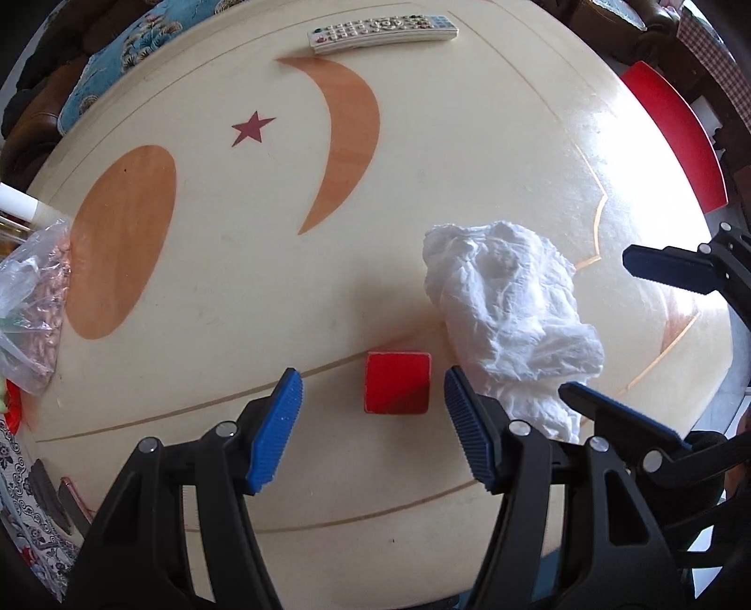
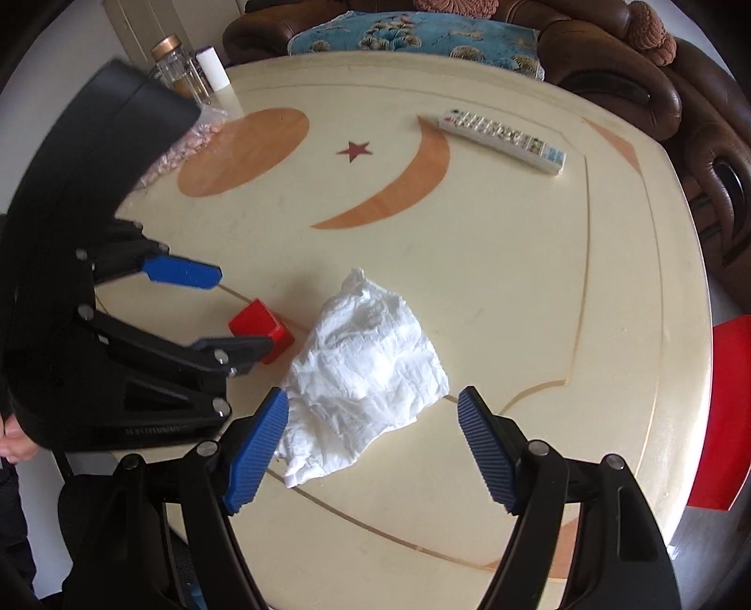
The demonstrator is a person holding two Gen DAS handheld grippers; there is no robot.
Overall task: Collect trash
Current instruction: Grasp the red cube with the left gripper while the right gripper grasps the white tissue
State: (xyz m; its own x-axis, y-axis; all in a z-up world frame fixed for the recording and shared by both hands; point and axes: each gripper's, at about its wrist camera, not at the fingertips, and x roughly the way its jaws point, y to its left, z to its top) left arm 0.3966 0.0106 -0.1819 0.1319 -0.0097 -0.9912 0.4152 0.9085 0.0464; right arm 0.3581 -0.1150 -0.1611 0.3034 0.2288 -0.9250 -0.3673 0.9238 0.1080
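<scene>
Now your left tool (image 1: 373,422) hangs with its jaws apart over the small red cube (image 1: 397,382) near the counter's (image 1: 234,291) near edge, gripping nothing. Just right, touching the cube, lies the crumpled white tissue (image 2: 364,366); your right tool (image 2: 371,446) straddles its near edge, released.

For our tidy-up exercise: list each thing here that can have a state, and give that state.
Left claw: open, straddling the red block, holding nothing.
Right claw: open, over the tissue, holding nothing.
Tissue: crumpled, lying on the table.
Red block: resting on the table, beside the tissue.
Remote control: lying flat, buttons up.
</scene>
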